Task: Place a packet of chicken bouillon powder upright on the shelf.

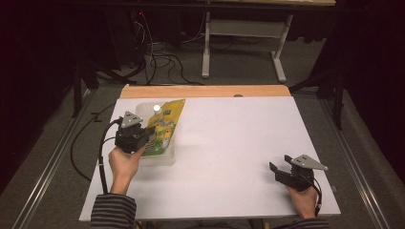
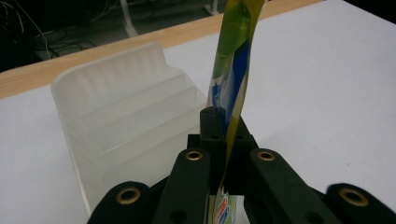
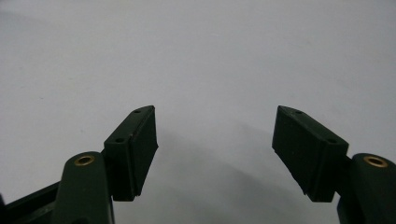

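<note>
Snack pouch (image 2: 232, 79) is clamped edge-on in the left gripper (image 2: 225, 122), its long axis running away from the jaws. Just beside it on the white counter (image 1: 229, 143) sits a translucent plastic bin (image 2: 126, 116). Right gripper (image 3: 215, 140) rests well apart, jaws released.

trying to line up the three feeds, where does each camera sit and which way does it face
High view: above the person's side, facing forward and down on the white table; both forearms, left claw and right claw show.
Left gripper view: rides the left claw, looking along its jaws, shut on the yellow-green pouch, clear plastic tray beside.
Right gripper view: rides the right claw, jaws open over bare table.
Shared: high and left gripper views both show pouch and tray.
</note>
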